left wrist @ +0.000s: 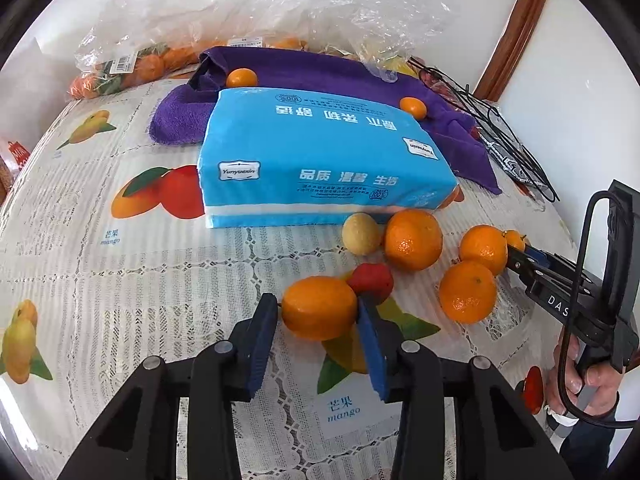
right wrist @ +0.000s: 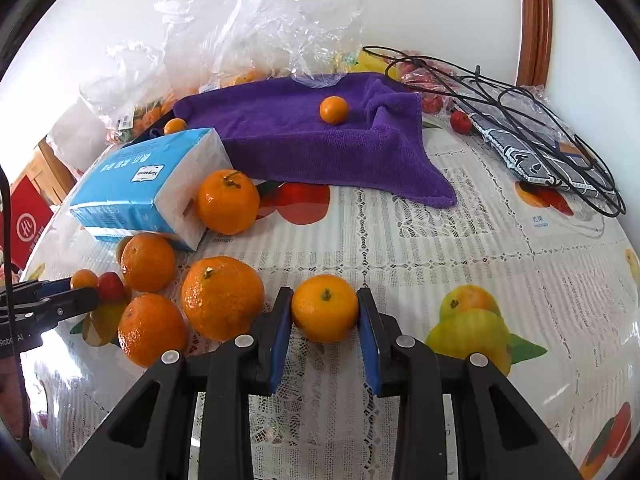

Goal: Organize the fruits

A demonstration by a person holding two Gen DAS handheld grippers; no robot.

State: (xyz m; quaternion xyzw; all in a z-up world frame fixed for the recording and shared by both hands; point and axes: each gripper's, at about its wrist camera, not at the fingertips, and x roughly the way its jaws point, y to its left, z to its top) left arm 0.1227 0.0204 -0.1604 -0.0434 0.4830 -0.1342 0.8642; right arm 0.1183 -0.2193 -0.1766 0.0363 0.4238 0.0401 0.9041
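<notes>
- Mandarin (left wrist: pixel 319 307) between blue pads, small red fruit (left wrist: pixel 371 282) behind it
- Second mandarin (right wrist: pixel 325 307) between pads of other tool
- Four mandarins clustered by tissue pack (left wrist: pixel 320 160)
- Two kumquats on purple towel (right wrist: pixel 304 136)

Ahead of the left gripper (left wrist: pixel 316 320), the tissue pack (left wrist: pixel 320 160) blocks passage; loose oranges (left wrist: pixel 414 239) crowd its right. Open tablecloth (left wrist: pixel 120 300) lies to its left. Right of the right gripper (right wrist: pixel 325 320), bare tablecloth extends unobstructed; the purple towel (right wrist: pixel 320 148) bars the far side.
</notes>
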